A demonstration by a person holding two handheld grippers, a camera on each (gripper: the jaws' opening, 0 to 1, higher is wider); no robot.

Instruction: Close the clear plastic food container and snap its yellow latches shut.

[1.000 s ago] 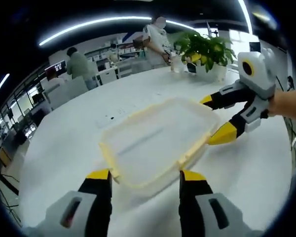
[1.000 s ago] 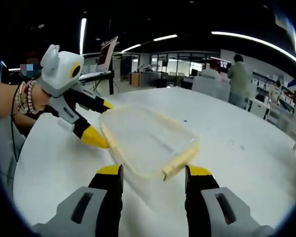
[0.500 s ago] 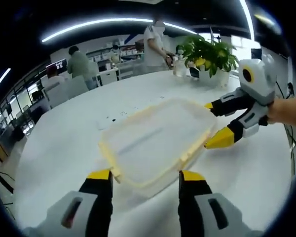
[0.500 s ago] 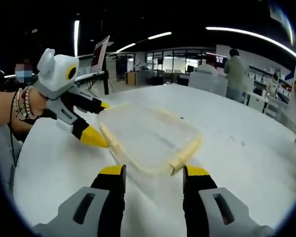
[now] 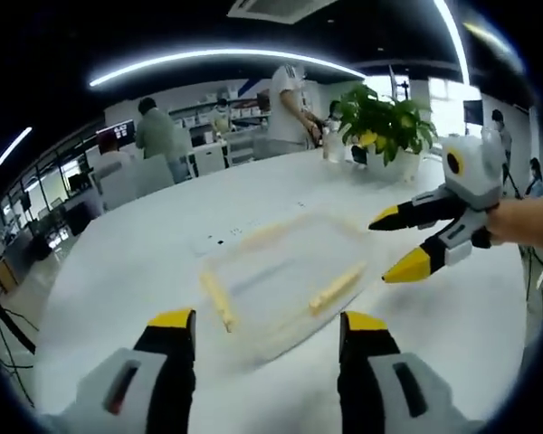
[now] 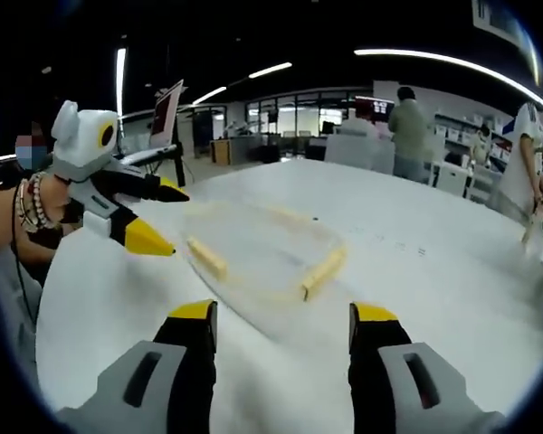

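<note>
Now your left gripper [image 5: 262, 330] and right gripper [image 6: 281, 321] both stand spread wide, holding nothing; the clear food container [image 5: 281, 280] lies flat on the white table [image 5: 127, 271] between them, untouched; a potted plant [image 5: 385, 122] stands beyond.

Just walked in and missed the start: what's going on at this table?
A person holds a claw in each hand over a clear plastic food container lying flat on the white table. The left claw and the right claw are both open, hover close to the container and grip nothing. The container's yellow latches show along its edges; whether they are snapped shut is too blurred to tell. A potted plant stands at the table's far edge, and other people stand in the room behind.
</note>
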